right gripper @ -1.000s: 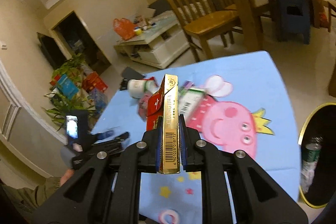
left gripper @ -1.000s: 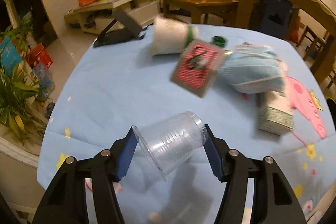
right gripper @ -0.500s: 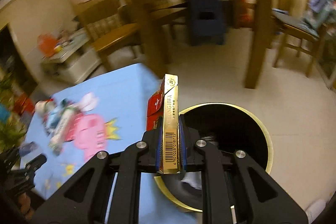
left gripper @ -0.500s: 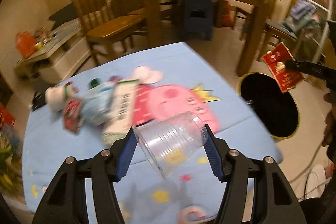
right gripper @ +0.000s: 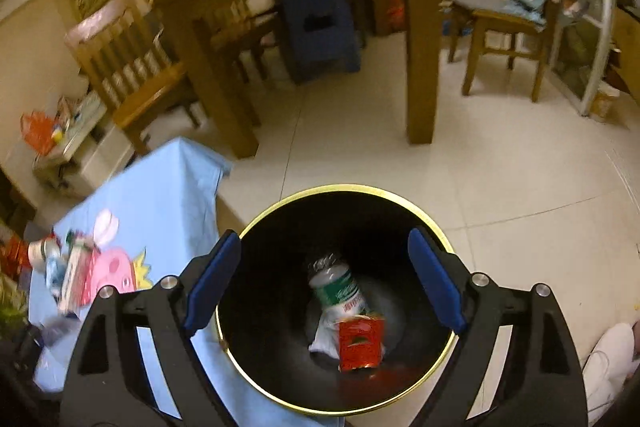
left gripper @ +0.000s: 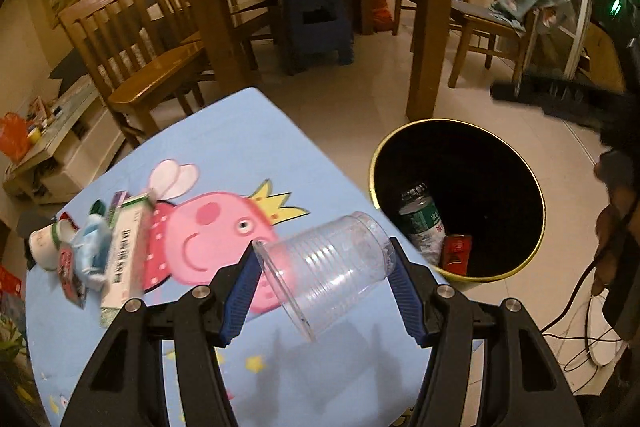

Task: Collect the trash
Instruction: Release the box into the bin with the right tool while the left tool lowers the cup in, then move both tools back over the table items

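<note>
Table [left gripper: 224, 131]: low, under a light blue cloth printed with a pink cartoon pig, on the left of both views.
Trash left on the table: a blurred heap at the cloth's far left edge, with a white cup [left gripper: 42, 245] on its side, a pale blue crumpled piece [left gripper: 93, 247], a white carton [left gripper: 122, 259] and a small red-patterned card [left gripper: 69, 277].
Left gripper [left gripper: 325, 269]: clenched on a clear plastic cup [left gripper: 326, 267]; the blue pads press its ribbed wall from either side, the cup tilted with its open rim toward the lower left, held above the table's right edge.
Bin [right gripper: 400, 195]: a black round bin with a gold rim, standing on the tiled floor just beside the table's right edge.
Inside the bin: a crushed bottle with a green label [right gripper: 338, 287], a white scrap under it, and a red cigarette pack [right gripper: 361, 345] lying at the bottom.
Right gripper [right gripper: 325, 281]: above the bin mouth, its jaws have just been opening and now stand wide apart with nothing between the blue pads; the red pack lies below them.
Right edge of the left view: the right gripper shows as a dark blurred shape, with a hand [left gripper: 614, 227] under it.
</note>
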{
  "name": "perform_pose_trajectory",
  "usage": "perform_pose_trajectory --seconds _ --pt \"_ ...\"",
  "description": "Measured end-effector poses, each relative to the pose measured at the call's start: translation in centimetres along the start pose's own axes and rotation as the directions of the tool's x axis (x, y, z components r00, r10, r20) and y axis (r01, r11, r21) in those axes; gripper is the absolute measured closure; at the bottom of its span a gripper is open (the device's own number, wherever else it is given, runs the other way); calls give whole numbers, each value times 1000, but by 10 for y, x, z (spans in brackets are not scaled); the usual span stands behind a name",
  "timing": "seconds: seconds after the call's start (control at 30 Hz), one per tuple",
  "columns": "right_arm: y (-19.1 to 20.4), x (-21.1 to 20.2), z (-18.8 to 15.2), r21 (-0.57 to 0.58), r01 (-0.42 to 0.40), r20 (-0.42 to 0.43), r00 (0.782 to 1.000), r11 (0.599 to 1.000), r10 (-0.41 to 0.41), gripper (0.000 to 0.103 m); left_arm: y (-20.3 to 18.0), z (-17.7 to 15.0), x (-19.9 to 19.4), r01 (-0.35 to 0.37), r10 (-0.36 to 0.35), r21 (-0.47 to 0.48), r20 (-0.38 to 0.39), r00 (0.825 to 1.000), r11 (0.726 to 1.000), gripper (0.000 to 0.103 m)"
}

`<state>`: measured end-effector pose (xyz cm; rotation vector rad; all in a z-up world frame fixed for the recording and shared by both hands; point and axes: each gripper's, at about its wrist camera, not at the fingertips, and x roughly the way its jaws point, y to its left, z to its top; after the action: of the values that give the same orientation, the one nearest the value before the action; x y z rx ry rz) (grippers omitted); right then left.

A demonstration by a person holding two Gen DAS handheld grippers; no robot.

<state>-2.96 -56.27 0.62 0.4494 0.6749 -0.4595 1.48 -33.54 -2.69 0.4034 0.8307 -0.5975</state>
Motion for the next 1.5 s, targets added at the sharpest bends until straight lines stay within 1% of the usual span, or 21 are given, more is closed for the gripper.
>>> perform_pose_trajectory --seconds 0.1,0.13,0.2,0.27,0.33,0.4,0.5,0.6,0.7,0.73,0.8,0.83,0.93,1.0,1.07,1.13,1.23,1.33,1.43,1.47,1.5 --pt "-2 -21 8 76 -12 92 996 997 5 18 -12 3 17 13 -12 19 -25 1000 1000 43" --pt "-3 -33 10 105 -24 144 990 994 9 18 -18 5 22 16 -15 25 -34 999 1000 43" --pt "-5 -55 15 141 -47 242 970 989 11 16 -26 8 29 19 -18 37 -43 999 999 43" --pt "-10 -76 16 173 -67 338 941 983 5 13 -34 15 39 22 -19 50 -52 998 998 43" --pt "-16 -89 18 189 -85 387 922 978 5 12 -40 22 46 27 -24 52 -56 998 998 43" --pt "-27 -94 19 207 -93 408 913 974 0 12 -47 29 53 43 -40 51 -61 997 998 43" --pt "-43 -95 21 246 -109 411 912 963 -2 12 -63 41 64 57 -53 68 -60 997 996 43" --pt "-58 -98 20 285 -126 421 907 950 -6 12 -80 45 72 69 -63 101 -59 996 992 43" --pt "-63 -108 17 293 -132 430 903 947 -7 10 -93 45 75 72 -65 136 -53 996 988 42" --pt "-63 -109 16 289 -129 434 901 949 -10 10 -95 44 75 69 -62 146 -51 997 987 36" --pt "-59 -110 16 278 -125 437 899 952 -9 10 -96 44 75 47 -42 155 -36 998 987 28" --pt "-56 -108 18 273 -125 437 900 954 -7 10 -95 44 75 44 -39 157 -32 999 987 28" --pt "-47 -109 20 255 -121 439 898 959 -4 9 -86 41 73 58 -53 142 -39 998 988 28" --pt "-39 -110 20 243 -117 442 897 963 -3 6 -77 37 69 62 -57 127 -36 998 990 28" --pt "-31 -109 21 230 -112 444 896 967 -1 6 -69 34 65 65 -62 115 -33 998 991 27" --pt "-20 -109 21 210 -105 444 896 972 1 6 -61 32 58 72 -70 105 -22 997 992 21" --pt "-7 -106 23 188 -104 440 898 977 11 6 -50 27 45 66 -67 98 2 998 993 20" --pt "9 -103 24 162 -99 434 901 982 20 6 -29 15 27 85 -86 63 15 996 994 20" --pt "33 -97 25 113 -102 414 909 988 47 6 -3 -4 11 57 -58 46 28 998 997 15" --pt "43 -93 24 91 -104 405 912 990 58 6 8 -10 6 44 -45 39 29 999 998 15" --pt "55 -89 25 62 -108 393 916 992 75 6 24 -19 0 17 -18 25 32 999 1000 15"
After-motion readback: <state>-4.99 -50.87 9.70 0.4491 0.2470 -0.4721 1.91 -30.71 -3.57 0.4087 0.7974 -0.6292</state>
